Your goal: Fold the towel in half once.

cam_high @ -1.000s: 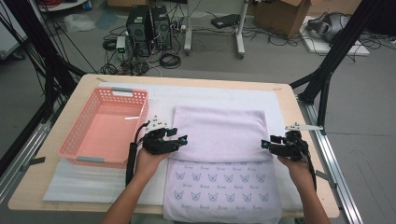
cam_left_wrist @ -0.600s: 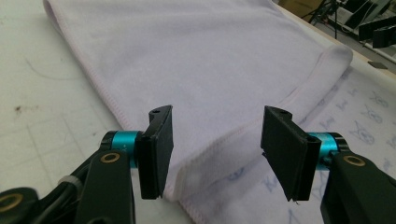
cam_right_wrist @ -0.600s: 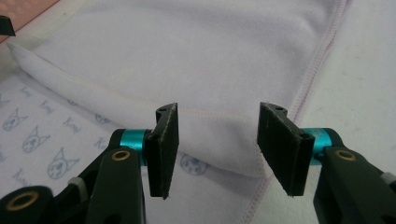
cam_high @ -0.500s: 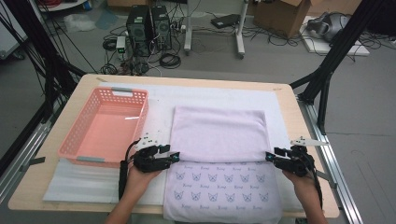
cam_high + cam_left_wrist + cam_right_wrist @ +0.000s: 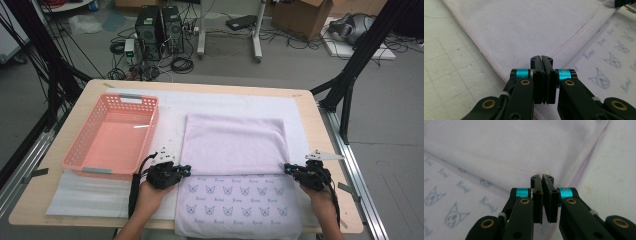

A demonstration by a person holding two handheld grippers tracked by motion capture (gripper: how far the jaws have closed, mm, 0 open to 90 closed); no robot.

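Note:
A lavender towel [image 5: 232, 145] lies on the table with its far half folded toward me, plain side up. The cat-printed side [image 5: 235, 205] shows on the near half. My left gripper [image 5: 186, 170] sits at the left corner of the folded layer's near edge, and my right gripper [image 5: 288, 169] at its right corner. In the left gripper view the jaws [image 5: 541, 58] are shut where the towel's [image 5: 524, 27] two hems meet. The right gripper view shows the same: jaws [image 5: 542, 177] shut on the hemmed corner of the towel [image 5: 511, 142].
An empty pink plastic basket [image 5: 112, 135] stands to the left of the towel. A white mat [image 5: 100, 187] covers most of the wooden table [image 5: 320, 135]. Black frame legs, computers and cables stand on the floor beyond the far edge.
Both grippers have moved toward me and down, bringing the folded layer's corners to rest on the printed half. The folded layer now lies flat.

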